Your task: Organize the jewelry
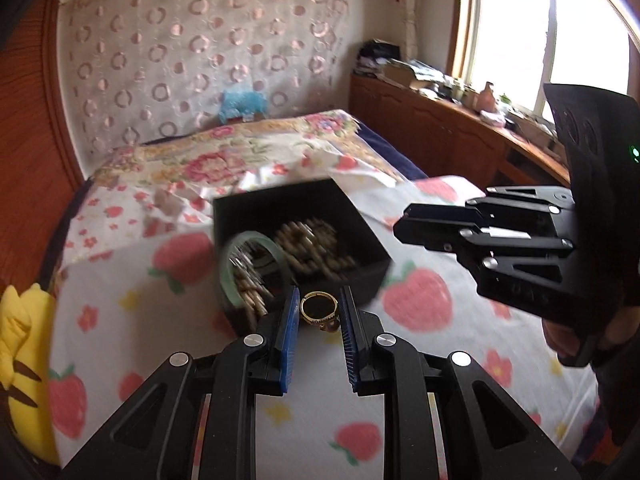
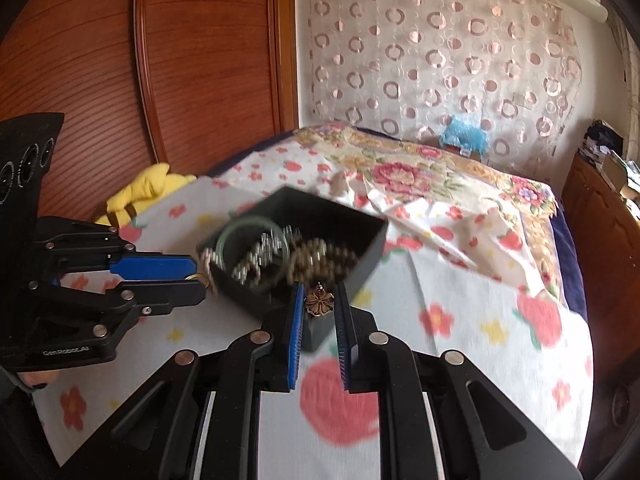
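Observation:
A black open box [image 1: 360, 216] sits on the strawberry-print bedsheet and holds a green bangle [image 1: 236, 256], beaded bracelets [image 1: 316, 248] and a silvery chain. My left gripper [image 1: 320, 312] is shut on a gold ring [image 1: 319, 309] with a dark stone, just in front of the box's near wall. My right gripper [image 2: 319, 305] is shut on a bronze flower-shaped charm [image 2: 319, 304], at the box's near corner [image 2: 320, 332]. The right gripper shows in the left wrist view [image 1: 404, 226] right of the box; the left gripper shows in the right wrist view [image 2: 196, 278] left of it.
A yellow plush toy [image 1: 24, 360] lies at the bed's left edge by the wooden headboard [image 2: 160, 60]. A floral cloth [image 1: 224, 160] covers the far bed. A blue plush [image 2: 464, 132] sits at the curtain. A cluttered wooden cabinet [image 1: 440, 128] runs under the window.

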Demonstrator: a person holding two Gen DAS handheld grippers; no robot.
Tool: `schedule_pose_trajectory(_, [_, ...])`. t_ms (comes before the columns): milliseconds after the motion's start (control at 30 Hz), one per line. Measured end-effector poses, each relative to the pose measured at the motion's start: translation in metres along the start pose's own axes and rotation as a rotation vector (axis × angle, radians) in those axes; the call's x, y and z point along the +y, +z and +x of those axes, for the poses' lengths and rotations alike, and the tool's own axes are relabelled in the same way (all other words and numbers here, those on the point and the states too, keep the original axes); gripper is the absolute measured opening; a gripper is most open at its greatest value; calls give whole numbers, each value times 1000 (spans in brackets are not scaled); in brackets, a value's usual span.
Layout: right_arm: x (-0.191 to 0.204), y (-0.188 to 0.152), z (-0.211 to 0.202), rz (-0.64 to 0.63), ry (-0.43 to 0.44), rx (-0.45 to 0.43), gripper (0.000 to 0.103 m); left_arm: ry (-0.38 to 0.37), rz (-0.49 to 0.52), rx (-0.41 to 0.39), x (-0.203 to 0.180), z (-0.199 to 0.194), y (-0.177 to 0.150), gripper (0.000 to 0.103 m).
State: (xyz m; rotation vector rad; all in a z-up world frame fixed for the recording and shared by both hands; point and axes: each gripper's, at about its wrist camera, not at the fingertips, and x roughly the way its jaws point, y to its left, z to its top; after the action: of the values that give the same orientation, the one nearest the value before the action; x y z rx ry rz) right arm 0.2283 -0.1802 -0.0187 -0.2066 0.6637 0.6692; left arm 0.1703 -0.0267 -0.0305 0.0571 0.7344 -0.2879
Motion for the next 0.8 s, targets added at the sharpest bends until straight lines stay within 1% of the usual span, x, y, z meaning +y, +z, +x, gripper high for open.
schedule_pose_trajectory(200, [-1, 24, 18, 12, 30, -30, 18, 27, -27, -17, 20, 12, 21, 19])
schedule_pose_trajectory(300, [-5, 29, 24, 22, 31, -30, 18, 33, -37, -16, 26, 21, 28, 19])
schedule_pose_trajectory(333, [-6, 30, 24, 27, 23, -31, 24, 37, -39, -17, 28, 24, 30, 19])
schedule_pose_trajectory(367, [-8, 30, 24, 37, 22, -36, 32, 44, -44, -16, 29, 26, 30, 19])
schedule_pose_trajectory(400, [-11, 29, 22, 47, 24, -41, 35, 47, -49, -18, 30, 28, 31, 19])
schedule_pose_trajectory(467, [-13, 27, 19, 56, 15, -45, 36, 52, -63, -13, 32, 33, 33, 20])
schedule_pose_trajectory(533, [-15, 25, 15, 63, 4, -50, 36, 55, -78, -15, 34, 33, 33, 28])
schedule_pose_trajectory(600, [-14, 21, 6, 68, -15, -61, 36, 63, -80, -27, 34, 29, 31, 39])
schedule_pose_trajectory(633, [-14, 19, 2, 72, -22, -66, 36, 67, -79, -32, 34, 26, 30, 41])
schedule_pose_trajectory(733, [-12, 12, -13, 93, -55, -86, 36, 94, -76, -54, 31, 13, 26, 55])
schedule_pose_trajectory(800, [-9, 5, -27, 114, -75, -104, 37, 111, -84, -72, 29, 3, 22, 71])
